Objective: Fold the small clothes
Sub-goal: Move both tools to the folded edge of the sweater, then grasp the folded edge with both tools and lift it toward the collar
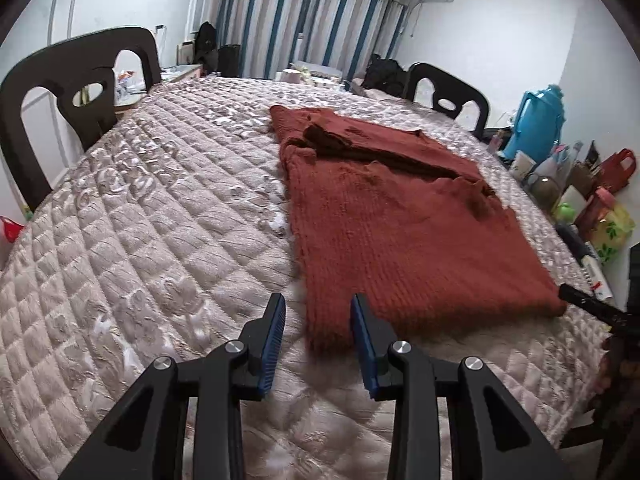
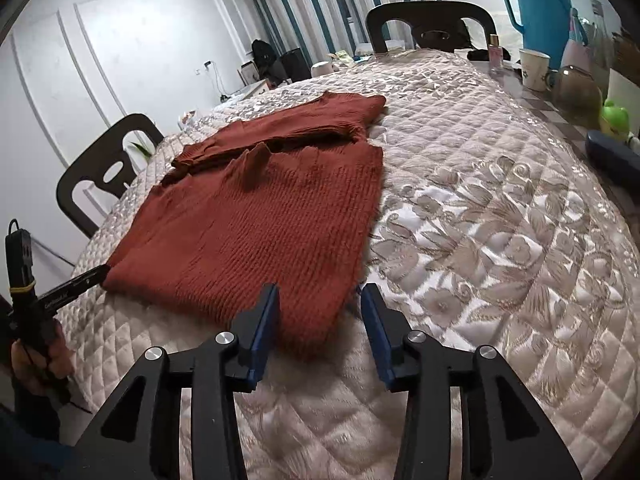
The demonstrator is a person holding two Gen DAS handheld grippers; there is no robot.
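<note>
With both sleeves folded in, we hold the left gripper (image 1: 318, 322) and right gripper (image 2: 319, 310), jaws apart and empty, at the rust sweater's (image 1: 400, 216) near hem corners on the quilted table (image 1: 160, 220), ready, we judge, to pinch and fold it toward the far collar

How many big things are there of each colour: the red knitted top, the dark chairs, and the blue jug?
Rust-red knitted sweater: 1
Dark brown wooden chairs, one at and one at: 2
Bright blue plastic jug: 1
Total: 4
</note>
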